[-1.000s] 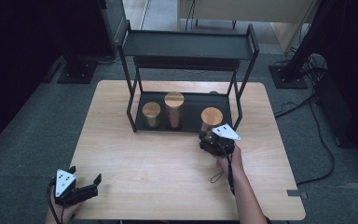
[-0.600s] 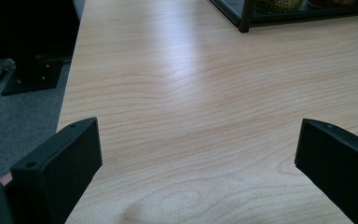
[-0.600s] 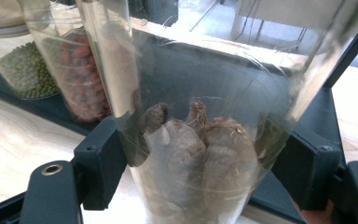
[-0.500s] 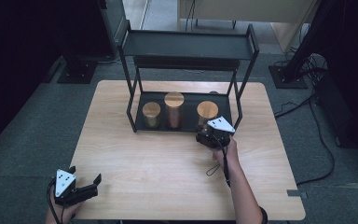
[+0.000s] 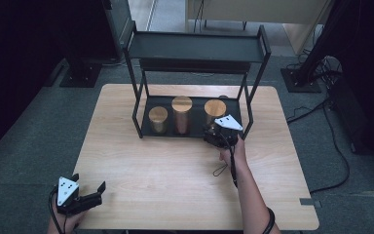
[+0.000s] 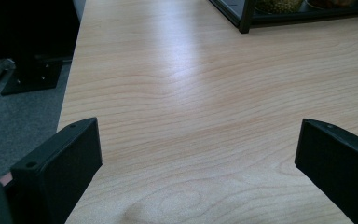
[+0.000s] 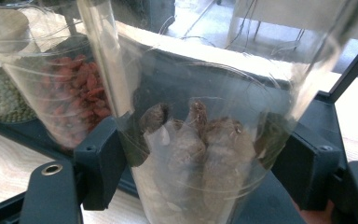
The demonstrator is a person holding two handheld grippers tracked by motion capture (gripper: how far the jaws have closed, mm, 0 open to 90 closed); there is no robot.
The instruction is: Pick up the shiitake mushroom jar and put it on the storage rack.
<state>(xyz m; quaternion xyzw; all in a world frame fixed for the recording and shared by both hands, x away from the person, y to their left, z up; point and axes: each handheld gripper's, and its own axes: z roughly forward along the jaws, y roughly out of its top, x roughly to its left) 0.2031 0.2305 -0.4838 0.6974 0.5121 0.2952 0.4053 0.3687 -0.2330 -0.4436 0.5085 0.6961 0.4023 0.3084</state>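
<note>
The right tongs (image 5: 217, 132) are gripping the jar (image 7: 193, 135) at the rack (image 5: 195, 47), apparently placing it, while the left tongs (image 5: 91, 193) are idling wide open, empty.

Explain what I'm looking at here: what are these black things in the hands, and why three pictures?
A person sits at a wooden table, holding black tongs in each hand. The high view looks down from above; each of the other two comes from a camera riding on one tongs. A black shelf rack stands on the table with three lidded jars. The right tongs are clamped on the right jar, which holds brown dried pieces. The left tongs rest open near the table's edge, holding nothing.
</note>
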